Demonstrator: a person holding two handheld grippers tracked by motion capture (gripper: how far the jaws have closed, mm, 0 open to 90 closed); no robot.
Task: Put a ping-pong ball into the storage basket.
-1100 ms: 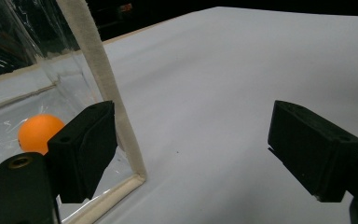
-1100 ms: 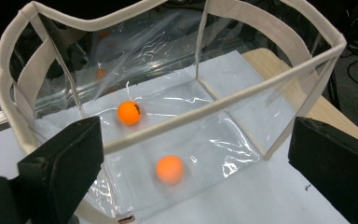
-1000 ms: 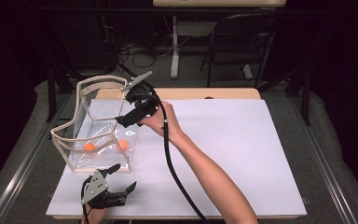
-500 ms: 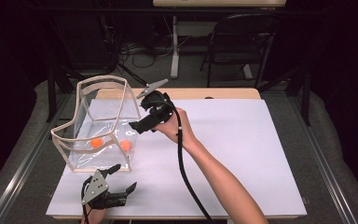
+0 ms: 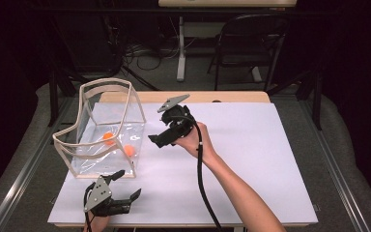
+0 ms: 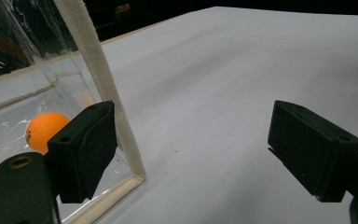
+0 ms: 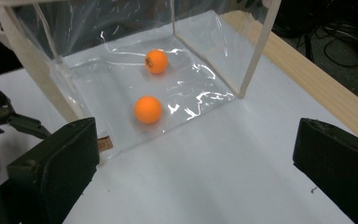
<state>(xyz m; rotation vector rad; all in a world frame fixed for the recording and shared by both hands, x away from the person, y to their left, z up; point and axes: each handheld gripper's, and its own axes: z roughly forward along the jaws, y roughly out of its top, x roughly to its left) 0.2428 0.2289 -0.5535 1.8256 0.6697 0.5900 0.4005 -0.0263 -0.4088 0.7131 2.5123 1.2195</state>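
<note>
White sheet (image 5: 251, 159) covers wooden table (image 5: 232, 97); dark room behind, chair (image 5: 251, 43) and cables on floor. Two orange balls (image 5: 108, 137) (image 5: 129, 150) lie apart inside clear bag (image 5: 125, 108) at sheet's left. Your right gripper (image 5: 158, 140) hangs just beside bag, jaws wide, empty. Your left gripper (image 5: 125, 186) rests at near edge by bag's corner, jaws wide, empty.

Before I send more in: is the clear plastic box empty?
Not empty. The clear plastic box holds two orange balls resting on its floor.
</note>
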